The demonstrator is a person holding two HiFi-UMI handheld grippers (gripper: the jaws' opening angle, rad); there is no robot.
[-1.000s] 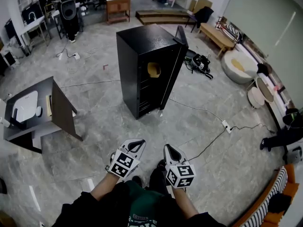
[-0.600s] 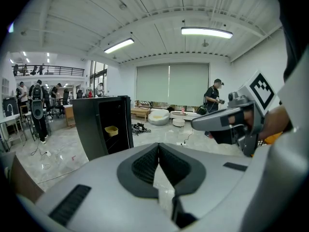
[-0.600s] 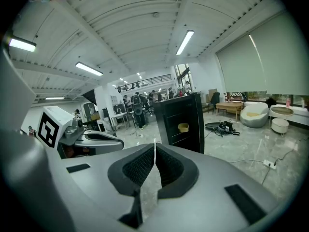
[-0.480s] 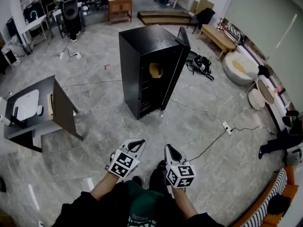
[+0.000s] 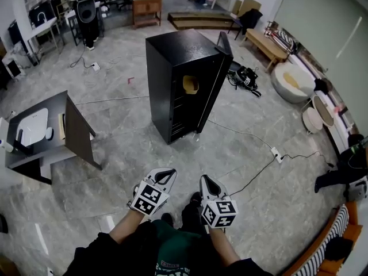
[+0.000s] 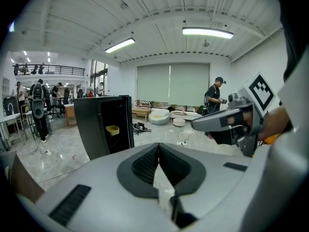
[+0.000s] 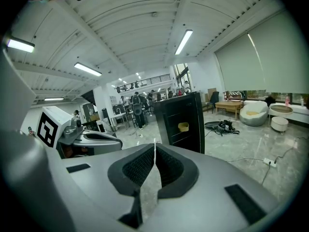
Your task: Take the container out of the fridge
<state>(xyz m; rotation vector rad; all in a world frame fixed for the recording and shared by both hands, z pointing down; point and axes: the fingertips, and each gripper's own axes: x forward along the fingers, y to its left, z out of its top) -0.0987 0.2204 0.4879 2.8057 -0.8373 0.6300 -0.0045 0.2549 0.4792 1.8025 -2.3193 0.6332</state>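
Observation:
A tall black fridge (image 5: 181, 85) stands on the floor several steps ahead, its door (image 5: 222, 43) swung open to the right. A small yellow container (image 5: 191, 84) sits on an upper shelf inside; it also shows as the container (image 6: 112, 129) in the left gripper view and the container (image 7: 183, 126) in the right gripper view. My left gripper (image 5: 168, 173) and right gripper (image 5: 205, 181) are held low and close to my body, far from the fridge. Both are shut with nothing between their jaws.
A dark table (image 5: 43, 137) with a white device stands at the left. Cables (image 5: 253, 137) and a power strip (image 5: 275, 153) run across the grey floor right of the fridge. Beanbags (image 5: 290, 80), a bench (image 5: 264, 43) and other people are farther off.
The fridge has shifted slightly right and nearer in the head view as I step forward. Both grippers keep their pose and stay shut.

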